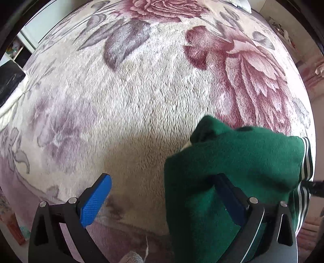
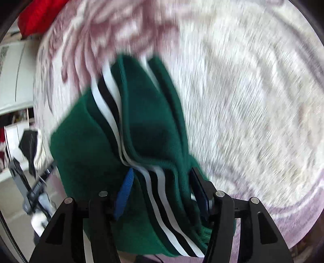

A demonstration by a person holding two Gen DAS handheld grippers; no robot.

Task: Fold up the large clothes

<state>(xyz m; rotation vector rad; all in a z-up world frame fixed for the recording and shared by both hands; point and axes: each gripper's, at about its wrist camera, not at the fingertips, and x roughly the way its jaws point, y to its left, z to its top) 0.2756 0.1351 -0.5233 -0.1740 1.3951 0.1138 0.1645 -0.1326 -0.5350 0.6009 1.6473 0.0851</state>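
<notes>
A dark green garment (image 1: pixel 239 161) with black and white stripes lies bunched at the lower right of the left wrist view, on a plush floral blanket (image 1: pixel 141 101). My left gripper (image 1: pixel 162 194) is open; its left blue pad (image 1: pixel 95 200) is bare and the green cloth drapes over its right finger. In the right wrist view my right gripper (image 2: pixel 162 190) holds the garment's striped folds (image 2: pixel 141 121) between its blue pads and lifts them above the blanket (image 2: pixel 253 101). This view is blurred by motion.
A red cloth (image 2: pixel 38 16) lies at the blanket's far left corner. White furniture (image 2: pixel 14 81) and a black object (image 2: pixel 28 141) stand at the left. A dark item (image 1: pixel 10 83) lies at the blanket's left edge, and a pillow (image 1: pixel 241 4) at the top.
</notes>
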